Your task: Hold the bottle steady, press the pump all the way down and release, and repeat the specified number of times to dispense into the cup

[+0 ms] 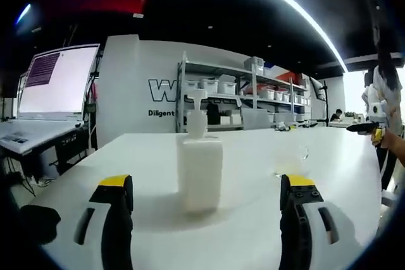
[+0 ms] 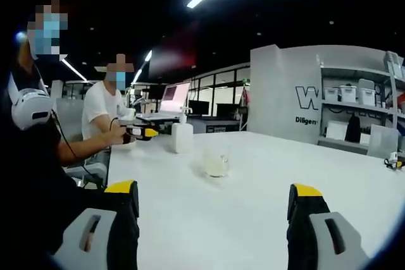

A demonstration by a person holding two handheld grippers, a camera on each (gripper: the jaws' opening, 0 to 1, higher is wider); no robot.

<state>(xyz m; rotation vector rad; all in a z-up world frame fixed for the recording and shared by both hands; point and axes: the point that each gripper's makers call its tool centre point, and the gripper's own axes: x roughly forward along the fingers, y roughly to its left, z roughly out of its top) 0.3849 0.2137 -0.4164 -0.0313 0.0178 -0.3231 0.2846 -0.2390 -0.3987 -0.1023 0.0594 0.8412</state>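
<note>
White pump bottle (image 1: 200,172) upright on white table (image 1: 253,232), clear cup (image 2: 216,163) apart beside it, left gripper (image 1: 207,202) and right gripper (image 2: 215,210) both spread wide, holding nothing

Left gripper view: clear glass cup (image 1: 292,159) on the white table (image 1: 253,219) is nearly invisible, only rim glints read. White plastic pump bottle (image 1: 200,172) is blurred. Wall lettering (image 1: 161,90) is cut off by the metal shelf rack (image 1: 240,96), its bins too small to read. Right gripper view: cup contents (image 2: 216,164) indistinct; far gripper (image 2: 142,133) too small to judge its jaws.
</note>
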